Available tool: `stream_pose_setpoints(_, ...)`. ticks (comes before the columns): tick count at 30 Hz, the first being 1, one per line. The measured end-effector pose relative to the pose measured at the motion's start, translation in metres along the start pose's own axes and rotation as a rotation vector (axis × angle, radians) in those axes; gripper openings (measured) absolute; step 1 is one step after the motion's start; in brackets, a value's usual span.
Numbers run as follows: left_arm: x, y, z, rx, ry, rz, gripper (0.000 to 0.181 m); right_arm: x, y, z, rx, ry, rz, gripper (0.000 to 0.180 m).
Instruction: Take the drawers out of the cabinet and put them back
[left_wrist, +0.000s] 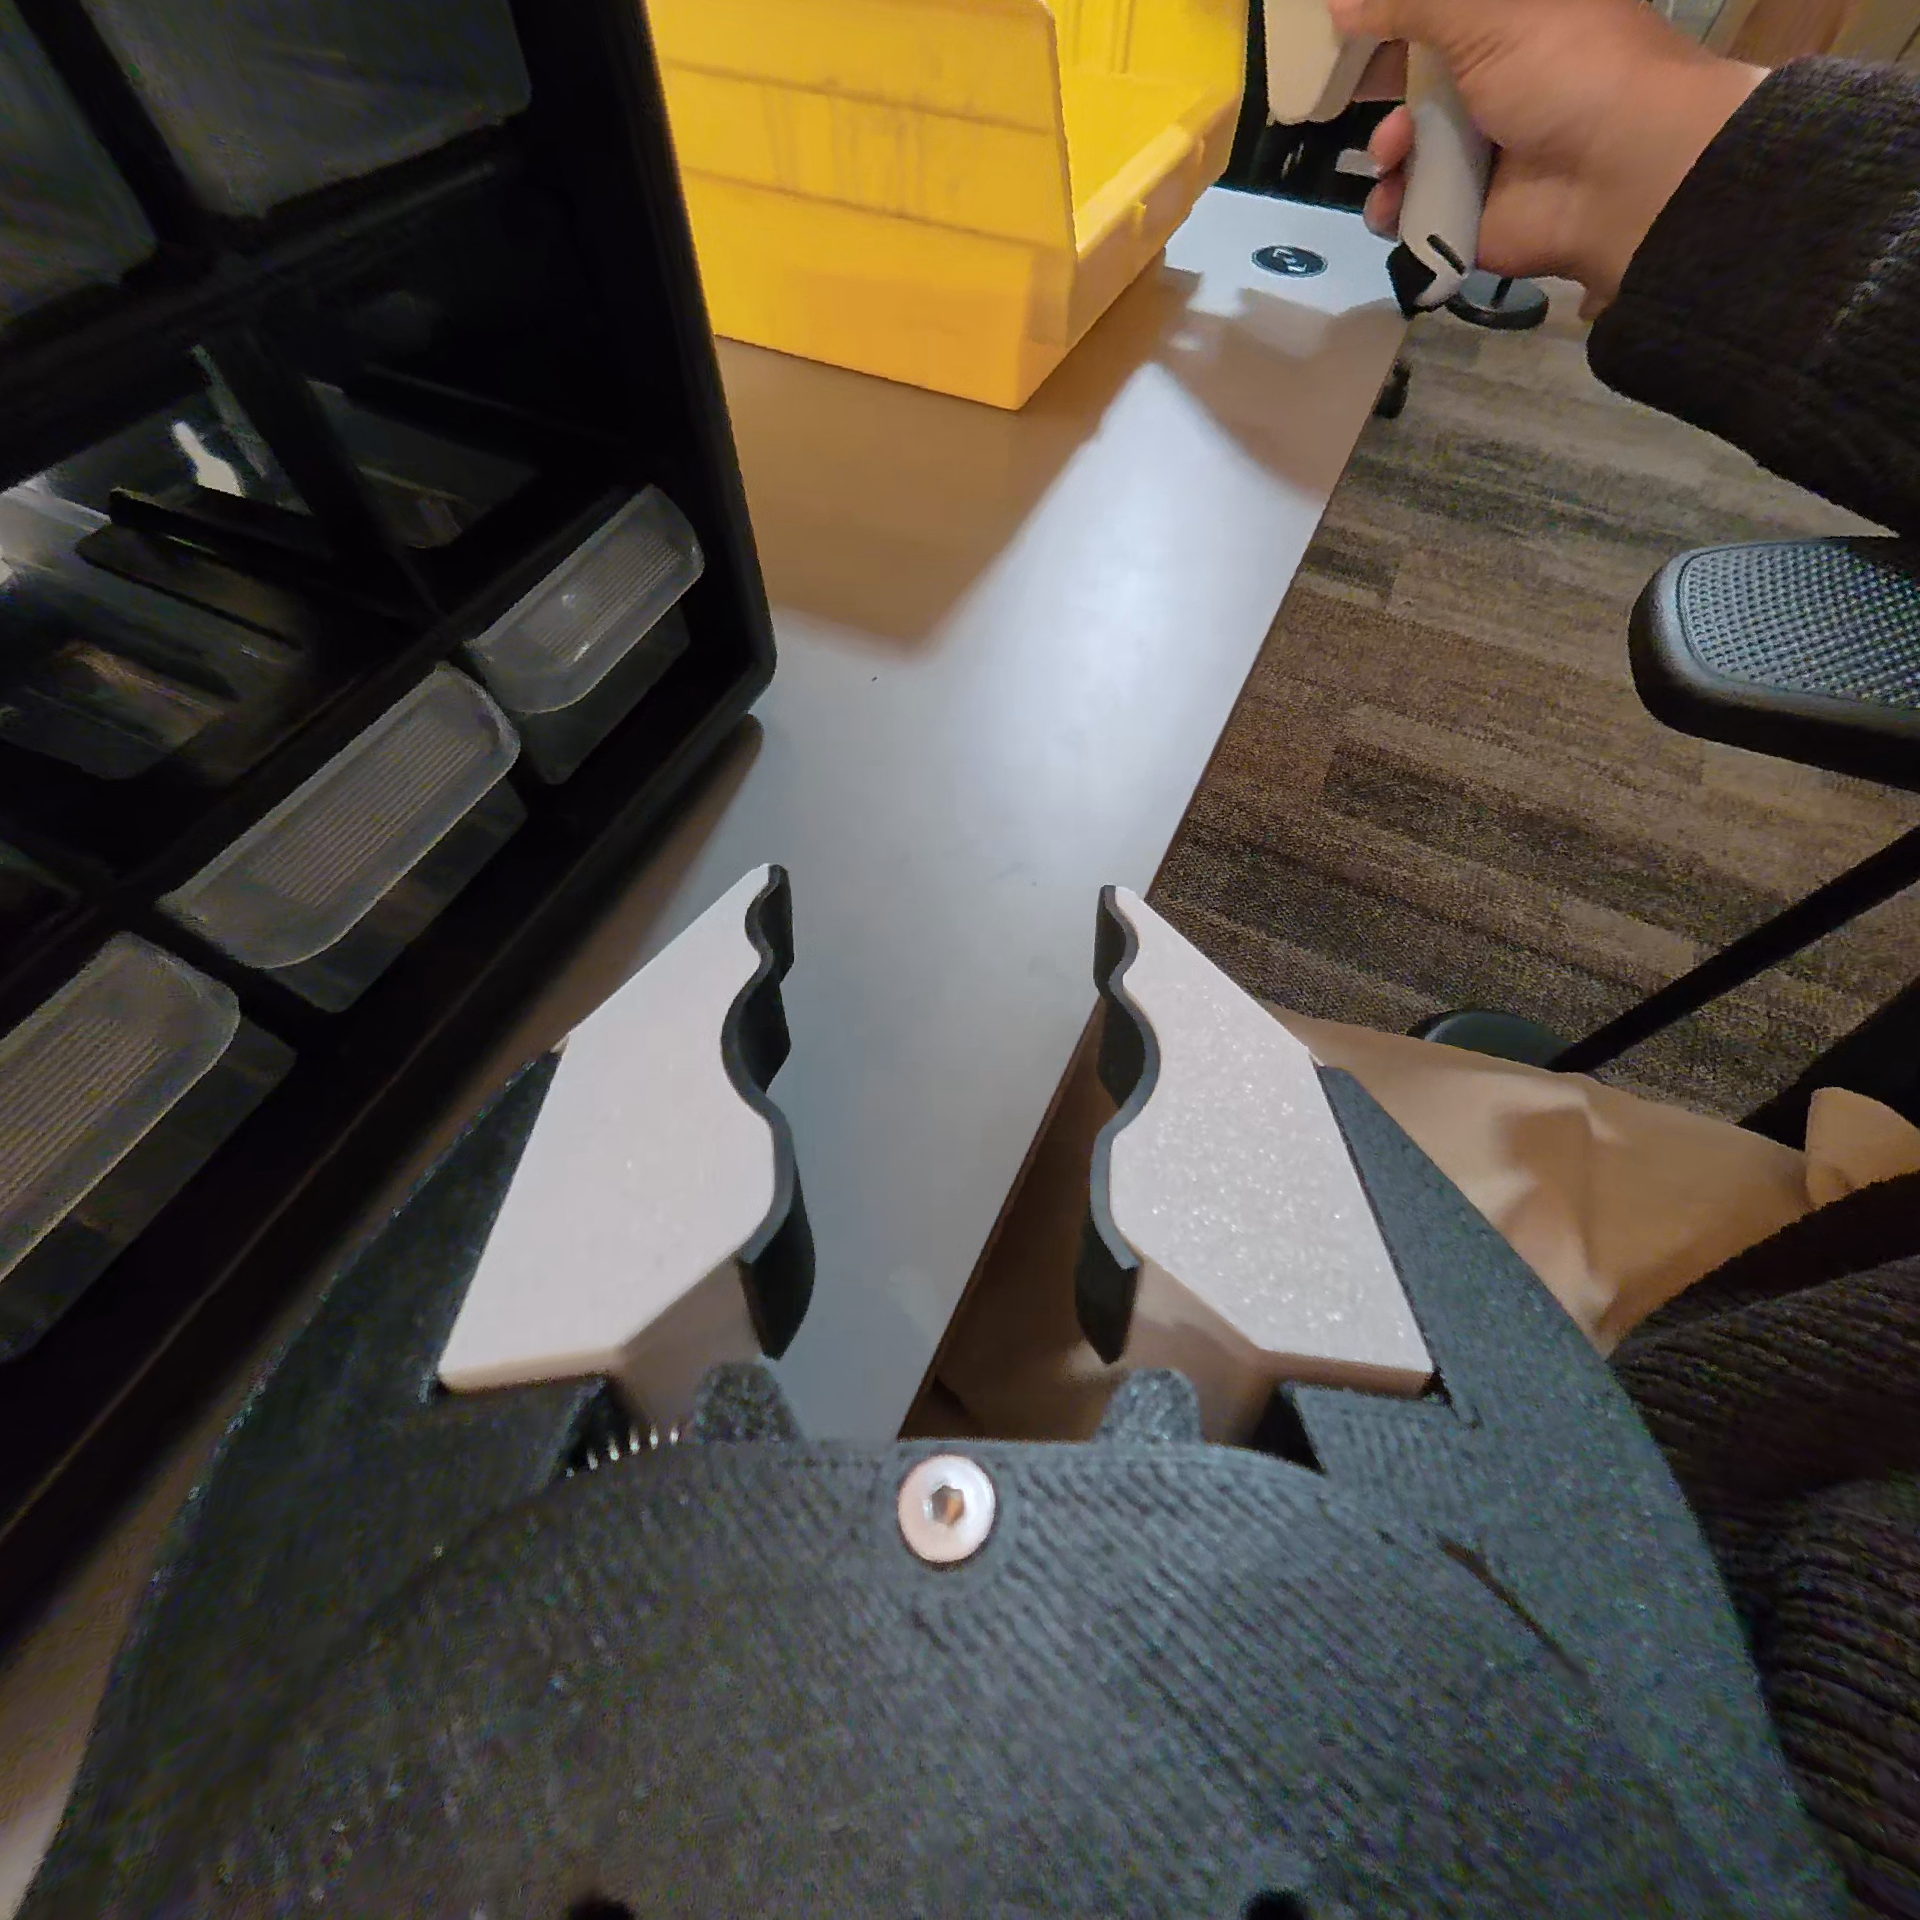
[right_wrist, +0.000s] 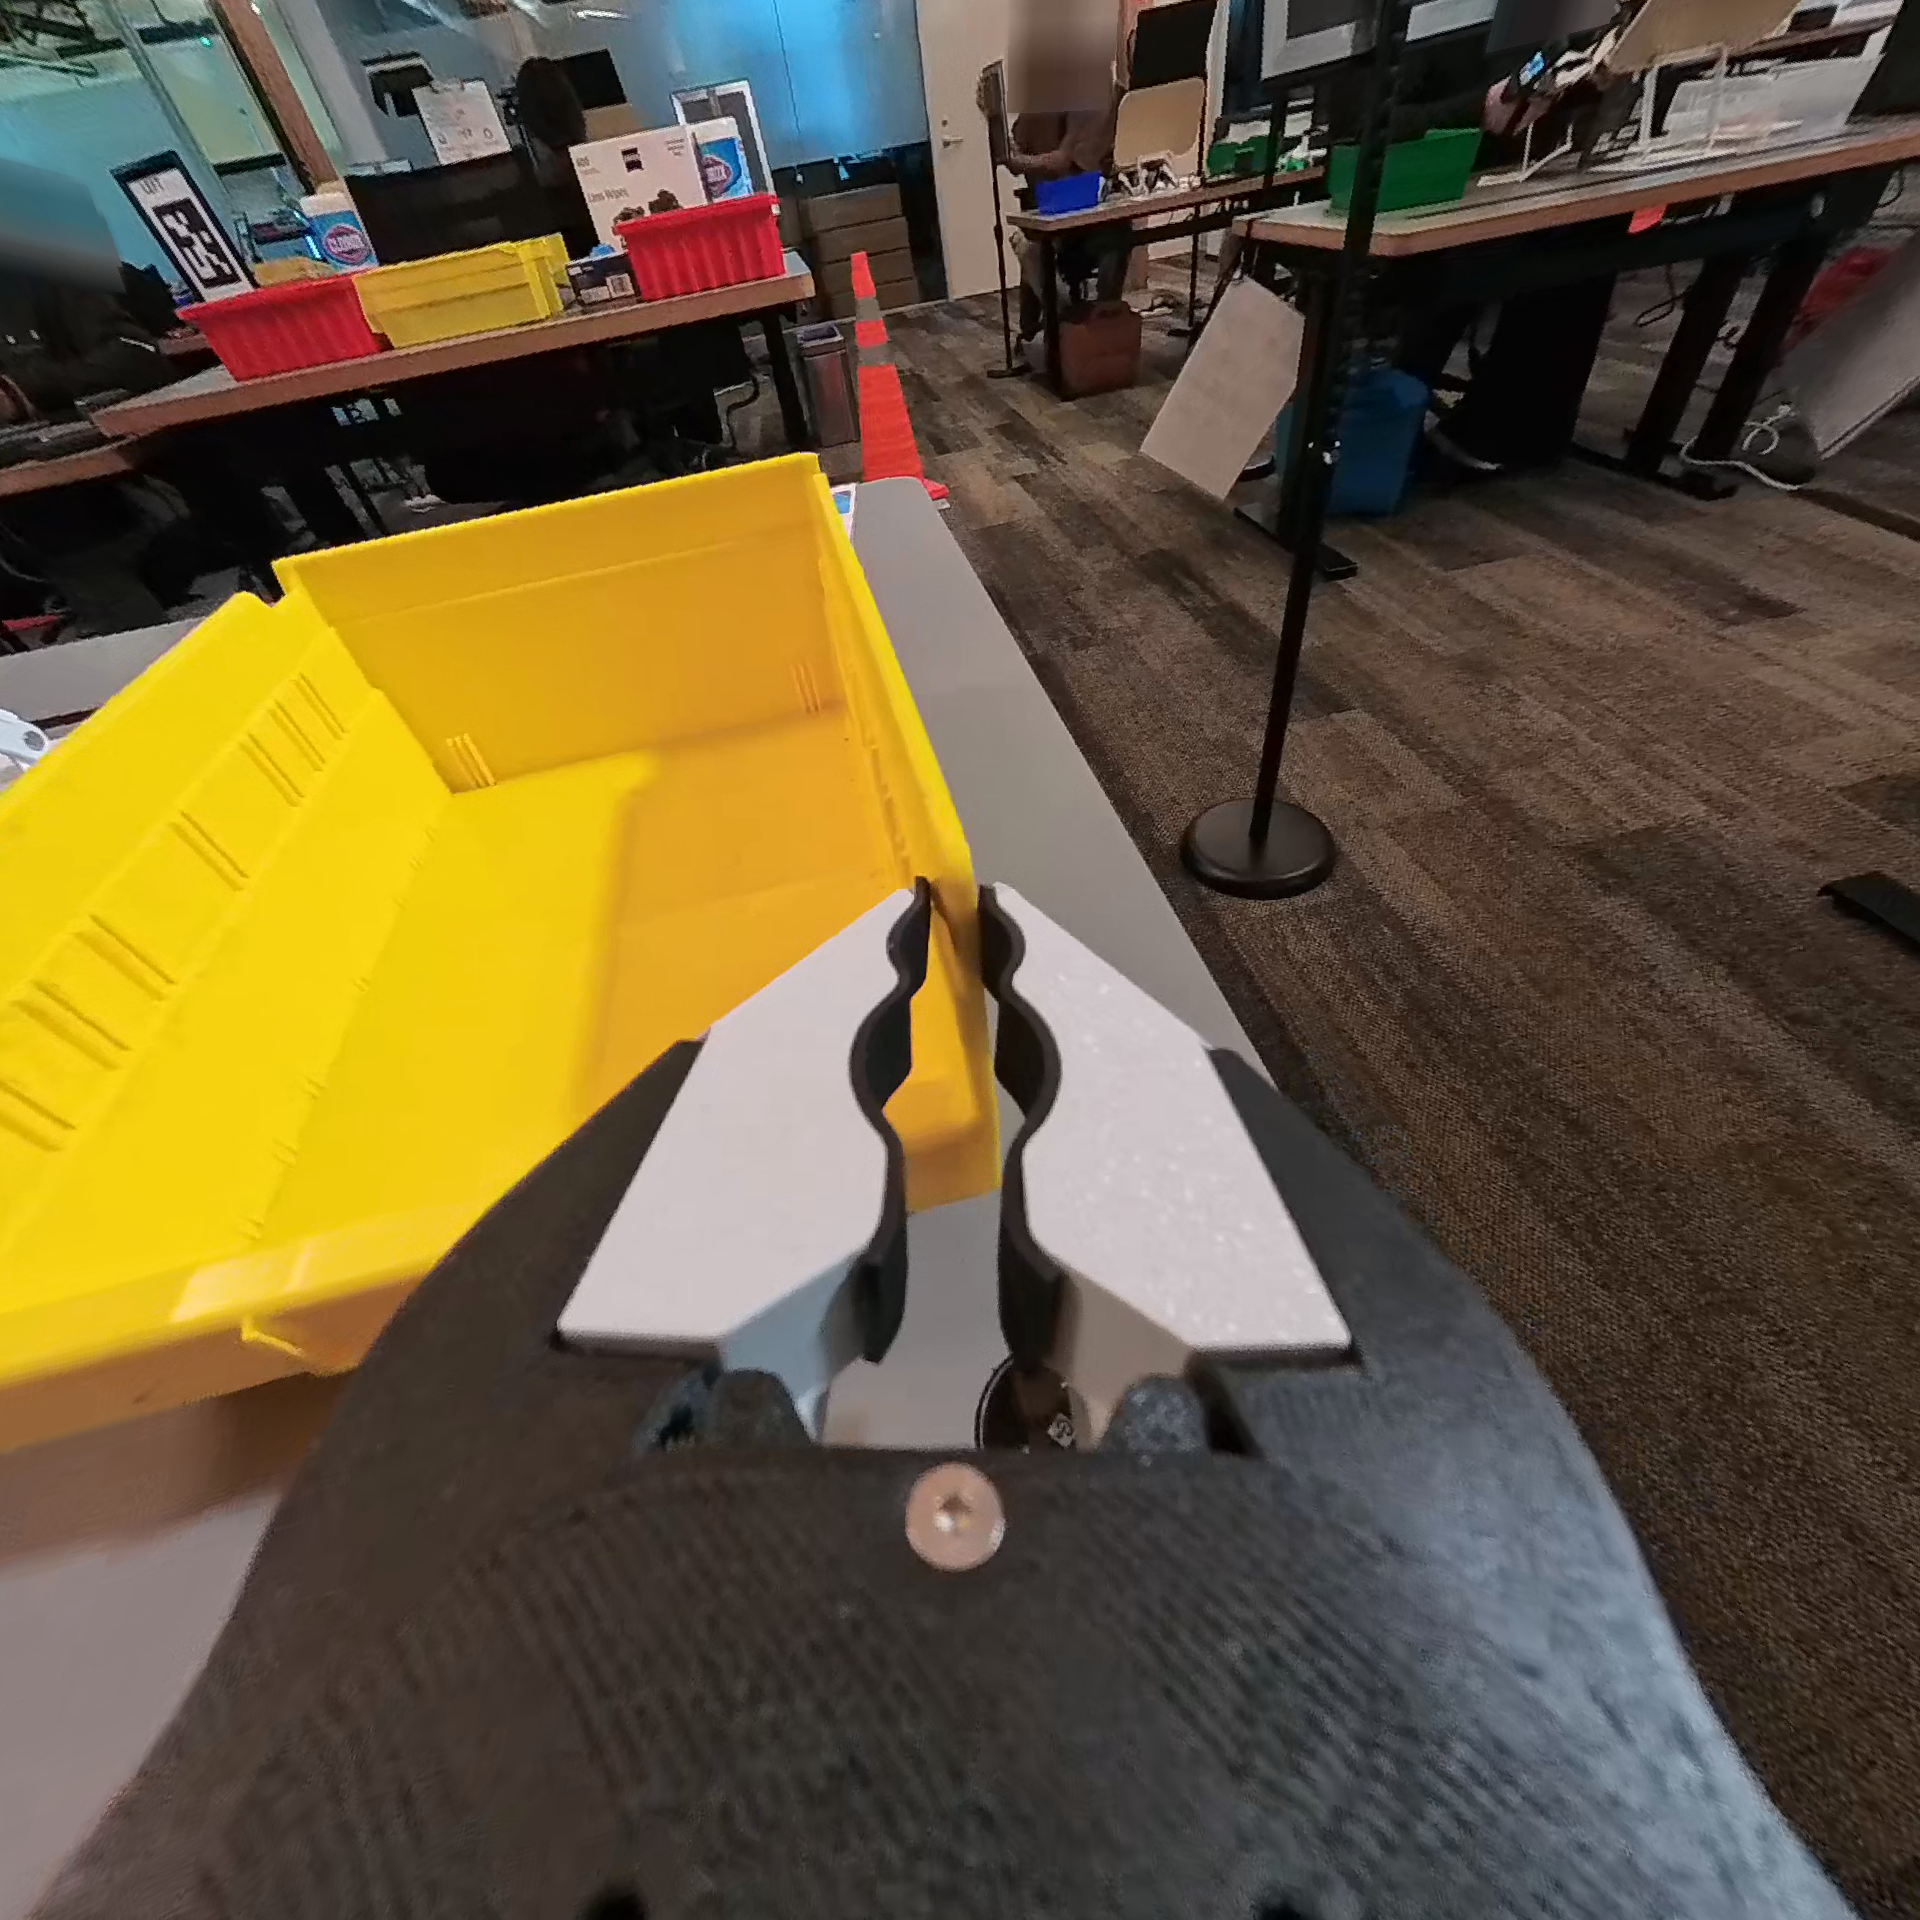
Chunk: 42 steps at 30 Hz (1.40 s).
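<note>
Cabinet (left_wrist: 343, 436) stands on the tabletop (left_wrist: 935, 790), drawers (left_wrist: 353, 831) seated. Left hand-held gripper (left_wrist: 940, 894) hangs wide open and empty beside it, ready to pull; right hand-held gripper (right_wrist: 951, 904), nearly closed, grips nothing over the yellow bin (right_wrist: 436, 883).

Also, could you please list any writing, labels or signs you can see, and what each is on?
I won't repeat wording; here is what bears it.
Black-and-white sign, far table: heading and square code.
White box: printed label.
Wipes tub: label.
Black disc in near table: symbol, too small.
Drawers, yellow bin: none visible.
</note>
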<state>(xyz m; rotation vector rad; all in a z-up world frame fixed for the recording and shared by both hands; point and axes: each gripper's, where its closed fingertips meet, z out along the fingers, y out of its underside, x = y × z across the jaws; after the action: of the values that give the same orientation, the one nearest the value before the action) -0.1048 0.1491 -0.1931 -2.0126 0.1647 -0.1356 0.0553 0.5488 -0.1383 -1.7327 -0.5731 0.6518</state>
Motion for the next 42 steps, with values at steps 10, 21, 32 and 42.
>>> stream_pose_setpoints(10,-0.006,-0.004,0.000,-0.003,-0.032,0.033,0.056,0.006,-0.029,-0.015,0.053,0.227,-0.166,0.042)
stream_pose_setpoints(21,-0.043,-0.035,-0.056,0.090,-0.190,0.007,0.055,-0.262,-0.059,-0.076,0.372,-0.423,-0.293,0.018)
stream_pose_setpoints(32,-0.134,-0.001,-0.256,0.020,-0.596,-0.219,0.036,-0.331,0.014,-0.102,0.185,-0.674,-0.315,0.013)
stream_pose_setpoints(42,-0.312,0.061,-0.440,-0.563,-0.833,-0.191,0.046,-0.348,0.021,-0.095,0.088,-0.800,-0.148,0.013)
